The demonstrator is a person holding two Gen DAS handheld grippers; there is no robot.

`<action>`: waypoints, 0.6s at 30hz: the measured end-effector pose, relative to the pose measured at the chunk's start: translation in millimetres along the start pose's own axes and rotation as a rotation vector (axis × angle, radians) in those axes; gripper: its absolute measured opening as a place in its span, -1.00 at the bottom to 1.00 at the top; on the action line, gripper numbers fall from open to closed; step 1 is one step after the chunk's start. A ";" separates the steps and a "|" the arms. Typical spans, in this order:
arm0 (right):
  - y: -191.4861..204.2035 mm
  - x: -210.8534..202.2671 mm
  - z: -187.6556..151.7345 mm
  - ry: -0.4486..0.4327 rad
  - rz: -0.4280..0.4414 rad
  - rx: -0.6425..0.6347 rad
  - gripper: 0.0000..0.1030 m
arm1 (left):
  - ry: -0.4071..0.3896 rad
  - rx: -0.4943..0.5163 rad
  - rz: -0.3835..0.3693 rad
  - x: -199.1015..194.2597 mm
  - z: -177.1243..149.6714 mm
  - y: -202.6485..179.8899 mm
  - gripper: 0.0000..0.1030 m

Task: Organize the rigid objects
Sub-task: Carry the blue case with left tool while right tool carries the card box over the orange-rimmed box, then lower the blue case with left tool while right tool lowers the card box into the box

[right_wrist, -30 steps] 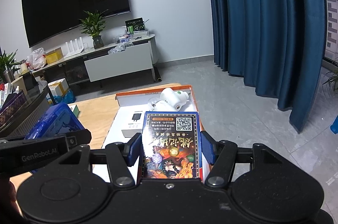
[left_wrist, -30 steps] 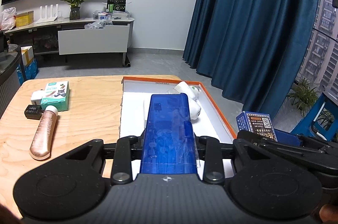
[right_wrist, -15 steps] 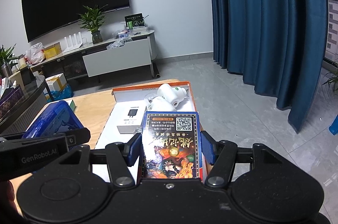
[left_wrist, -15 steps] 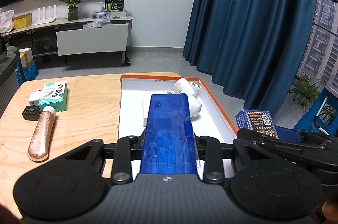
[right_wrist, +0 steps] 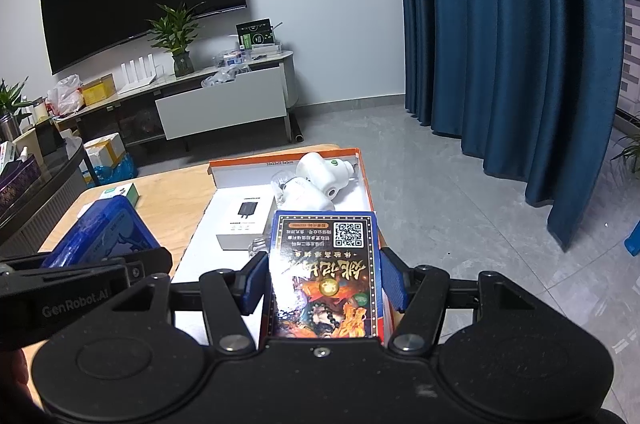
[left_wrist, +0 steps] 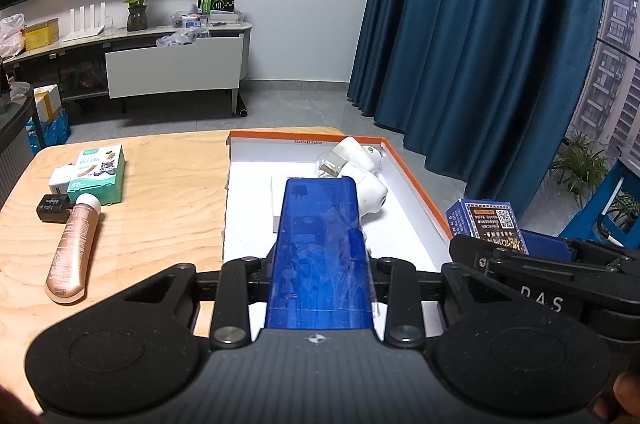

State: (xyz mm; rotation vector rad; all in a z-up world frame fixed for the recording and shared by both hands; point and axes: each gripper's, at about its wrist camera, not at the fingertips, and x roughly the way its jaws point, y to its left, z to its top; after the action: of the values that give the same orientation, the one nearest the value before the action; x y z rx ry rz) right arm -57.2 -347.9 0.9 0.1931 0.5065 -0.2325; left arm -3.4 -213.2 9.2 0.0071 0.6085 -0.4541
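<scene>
Blue translucent plastic case (left_wrist: 322,248), oblong, long axis toward 12 o'clock, clamped in left gripper (left_wrist: 320,264) above orange-rimmed white tray (left_wrist: 416,192). Glossy printed cardboard box (right_wrist: 326,272), rectangular, pointing 12 o'clock, clamped in right gripper (right_wrist: 324,280).

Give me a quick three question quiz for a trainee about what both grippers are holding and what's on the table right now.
1. True or false: the left gripper is shut on the blue case.
2. What does the right gripper hold? A) bronze tube B) printed box with a QR code C) white charger box
3. Where does the bronze tube lie: in the orange-rimmed box or on the wooden table?

Key: 1 true; 2 B, the printed box; 3 on the wooden table.
</scene>
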 end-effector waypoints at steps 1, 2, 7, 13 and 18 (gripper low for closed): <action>-0.1 1.4 -0.3 0.002 0.000 -0.003 0.37 | 0.001 -0.001 0.001 0.7 0.2 0.0 -0.35; -0.2 3.1 -0.8 0.004 0.000 -0.005 0.37 | 0.001 0.000 0.001 1.2 0.5 -0.1 -0.35; -0.6 10.4 -2.2 0.013 0.002 -0.016 0.37 | 0.009 -0.005 -0.005 4.2 -0.3 0.5 -0.35; -0.1 14.6 -0.8 0.027 0.000 -0.028 0.37 | 0.019 -0.008 -0.003 8.8 -0.2 1.2 -0.35; -1.6 17.6 0.1 0.030 -0.002 -0.029 0.37 | 0.027 -0.014 -0.004 12.9 -0.2 1.6 -0.35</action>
State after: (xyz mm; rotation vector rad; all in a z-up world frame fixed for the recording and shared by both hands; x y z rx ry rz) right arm -42.7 -352.5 -8.0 0.1676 0.5398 -0.2246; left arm 6.6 -217.0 1.7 -0.0017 0.6384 -0.4543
